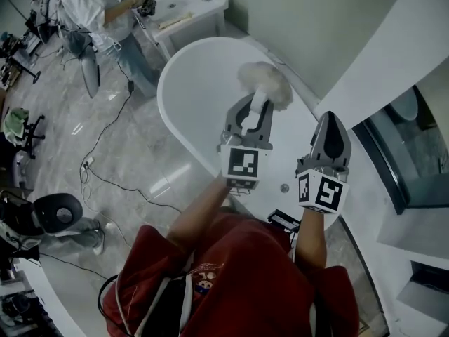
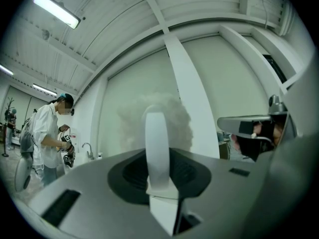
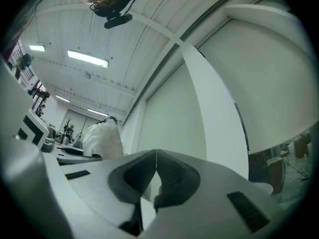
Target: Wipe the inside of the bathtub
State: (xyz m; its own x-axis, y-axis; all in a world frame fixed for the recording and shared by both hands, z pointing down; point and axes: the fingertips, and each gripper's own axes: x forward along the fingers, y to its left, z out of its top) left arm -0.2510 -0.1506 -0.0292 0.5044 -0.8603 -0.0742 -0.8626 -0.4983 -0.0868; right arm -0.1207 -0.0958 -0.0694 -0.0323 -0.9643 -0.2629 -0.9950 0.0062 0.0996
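Note:
The white oval bathtub (image 1: 200, 97) lies below both raised grippers in the head view. My left gripper (image 1: 256, 112) is shut on the white handle (image 2: 158, 148) of a fluffy white duster (image 1: 265, 84), whose head stands just past the jaws above the tub's far part. In the left gripper view the duster head (image 2: 154, 114) fills the space behind the handle. My right gripper (image 1: 330, 121) is held to the right of the left one, over the tub's right rim, with its jaws (image 3: 155, 158) shut and nothing between them.
A person in a white shirt (image 1: 91, 5) stands at a white counter (image 1: 193, 9) beyond the tub. Cables (image 1: 105, 139) run over the glossy floor at left, near a chair (image 1: 21, 128) and a black stool (image 1: 57, 213). A dark glass panel (image 1: 403, 146) is at right.

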